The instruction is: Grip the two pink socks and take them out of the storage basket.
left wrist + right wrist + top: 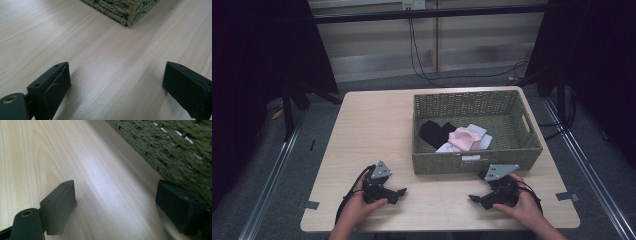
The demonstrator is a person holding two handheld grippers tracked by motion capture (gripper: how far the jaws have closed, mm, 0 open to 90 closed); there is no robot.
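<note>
From the high view I see a pale wooden table (377, 130) with a green woven basket (522, 142) on its right half, toward 2 o'clock from the table's centre. Inside the basket lie a black cloth (434, 132) at the left, a pink cloth (463, 139) just beside it at 3 o'clock, and white cloth (480, 135) under and around the pink one; they touch one another on the basket floor. My left gripper (401, 192) rests low over the table at 7 o'clock from the basket, held by the left hand (359, 205), its jaws pointing toward 3 o'clock. My right gripper (473, 198) sits at 5 o'clock of the basket's front wall, held by the right hand (524, 207), its jaws pointing toward 9 o'clock, so the two tips face each other across bare wood, well apart. In the left gripper view, the left gripper (116, 80) has its jaws spread wide with nothing between them but wood grain; a corner of the basket (127, 12) shows at 12 o'clock. In the right gripper view, the right gripper (116, 203) is likewise wide open and holds nothing; the basket wall (175, 152) runs along at 2 o'clock, and the right-hand jaw lies just beside that wall, though I cannot tell whether it touches.
</note>
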